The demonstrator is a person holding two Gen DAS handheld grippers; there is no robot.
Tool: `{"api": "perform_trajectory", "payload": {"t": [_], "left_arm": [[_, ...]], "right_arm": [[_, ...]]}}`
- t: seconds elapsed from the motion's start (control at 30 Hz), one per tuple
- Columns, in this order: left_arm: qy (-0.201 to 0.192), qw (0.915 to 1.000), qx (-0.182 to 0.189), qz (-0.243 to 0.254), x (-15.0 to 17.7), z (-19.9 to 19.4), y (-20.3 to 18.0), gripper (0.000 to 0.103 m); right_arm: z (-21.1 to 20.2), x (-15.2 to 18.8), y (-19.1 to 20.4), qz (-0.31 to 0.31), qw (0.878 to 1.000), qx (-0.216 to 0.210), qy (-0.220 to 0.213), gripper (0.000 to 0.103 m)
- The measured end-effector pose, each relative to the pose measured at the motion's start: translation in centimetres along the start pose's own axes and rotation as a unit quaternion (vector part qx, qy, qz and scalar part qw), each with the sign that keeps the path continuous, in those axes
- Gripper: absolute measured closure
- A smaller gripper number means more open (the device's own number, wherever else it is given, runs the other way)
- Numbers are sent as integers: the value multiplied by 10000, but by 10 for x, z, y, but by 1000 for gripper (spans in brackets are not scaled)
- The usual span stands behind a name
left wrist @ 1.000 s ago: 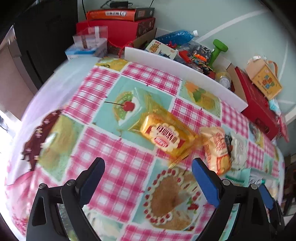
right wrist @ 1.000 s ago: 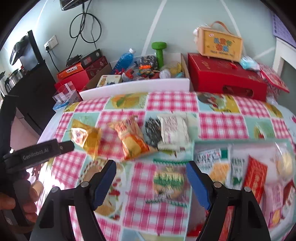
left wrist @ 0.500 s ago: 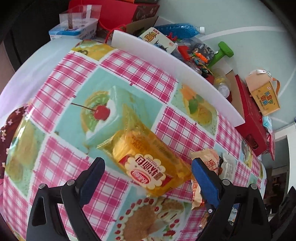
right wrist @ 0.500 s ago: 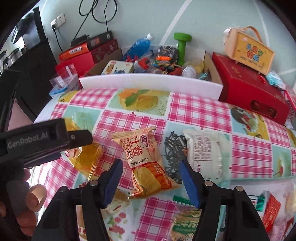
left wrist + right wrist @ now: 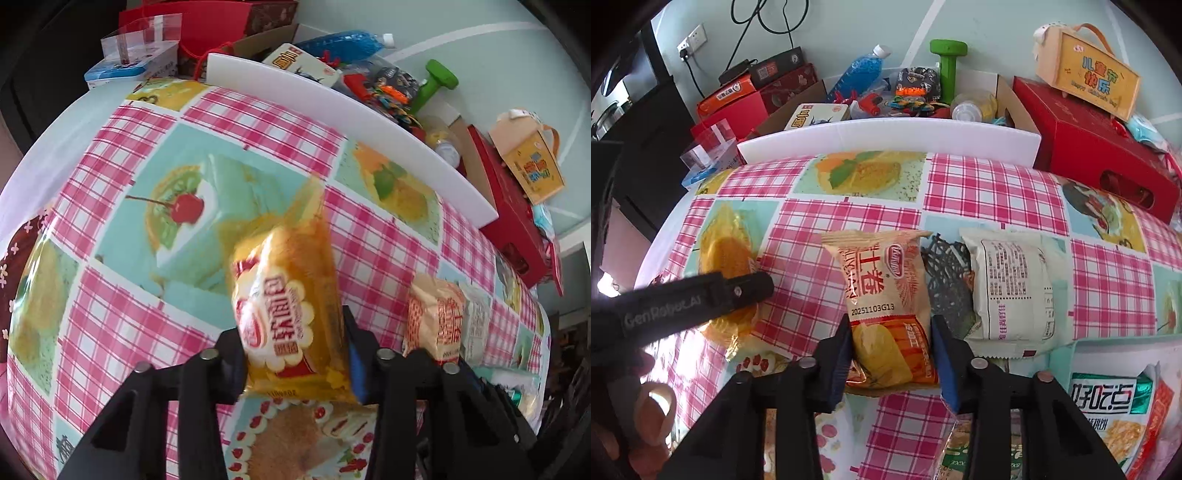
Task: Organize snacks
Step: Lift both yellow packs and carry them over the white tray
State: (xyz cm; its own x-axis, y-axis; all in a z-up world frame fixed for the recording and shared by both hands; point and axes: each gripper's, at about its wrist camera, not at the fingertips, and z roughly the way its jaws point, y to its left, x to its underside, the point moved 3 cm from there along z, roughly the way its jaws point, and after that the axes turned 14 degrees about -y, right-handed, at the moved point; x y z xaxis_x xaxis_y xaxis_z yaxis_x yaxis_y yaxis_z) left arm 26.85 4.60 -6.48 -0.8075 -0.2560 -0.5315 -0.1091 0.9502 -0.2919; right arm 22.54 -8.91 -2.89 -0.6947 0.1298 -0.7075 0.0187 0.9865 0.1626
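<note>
Both grips look set, nothing sorted from this pair yet.

Left gripper [image 5: 295, 354]: fingers are closed onto the yellow snack pack [image 5: 288, 306], one on each long side, gripping its near end. The far end sticks out past the fingertips. Can't tell if it's lifted or dragging on the tabletop [image 5: 122, 295]; it's blurred, so I'd guess it's moving.

Just right of the left fingers sits the orange-and-cream snack pack [image 5: 886, 299]. The right gripper [image 5: 892, 350] has that one: blue finger pads pinch its near end, both sides in contact, and the pack looks flat on the tabletop. The far end points away from the fingers.

Right of the right fingers, near but apart from the gripped pack, a white snack pack [image 5: 1012, 288] lies print-side up, untouched, partly over a dark patterned wrapper [image 5: 943, 273]. Further right and nearer than the fingertips is a pale tray [image 5: 1108, 345] already holding several packs, a green-and-white one [image 5: 1108, 398] on top. That's probably the destination, so part of the job is done.

Left to do, as I read it: carry both gripped packs over, then the white pack and the dark wrapper. There's another wrapper under the right fingers, mostly hidden.

The clutter behind the white board [image 5: 886, 136] isn't in play.
</note>
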Motion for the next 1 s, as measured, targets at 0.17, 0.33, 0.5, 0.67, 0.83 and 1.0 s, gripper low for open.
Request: {"api": "perform_trajectory", "payload": {"t": [0.17, 0.33, 0.5, 0.67, 0.83, 1.0], "left_arm": [[-16, 9999, -47, 106, 12, -6, -6, 64], [-59, 9999, -108, 83, 21, -15, -13, 65], [-170, 9997, -65, 151, 25, -34, -23, 65], [-327, 9993, -78, 188, 29, -60, -28, 65], [-498, 9983, 107, 266, 36, -90, -35, 65], [-539, 9978, 184, 337, 49, -104, -42, 65]], "right_arm": [[-6, 5, -1, 41, 10000, 2, -13, 63], [-19, 10, -1, 58, 9999, 9, -86, 63], [-36, 11, -1, 101, 9998, 22, -165, 63], [-59, 16, -4, 237, 9994, 37, -264, 63], [-84, 26, -12, 416, 9985, 73, -339, 63], [-108, 36, -21, 543, 9975, 169, -429, 63]]}}
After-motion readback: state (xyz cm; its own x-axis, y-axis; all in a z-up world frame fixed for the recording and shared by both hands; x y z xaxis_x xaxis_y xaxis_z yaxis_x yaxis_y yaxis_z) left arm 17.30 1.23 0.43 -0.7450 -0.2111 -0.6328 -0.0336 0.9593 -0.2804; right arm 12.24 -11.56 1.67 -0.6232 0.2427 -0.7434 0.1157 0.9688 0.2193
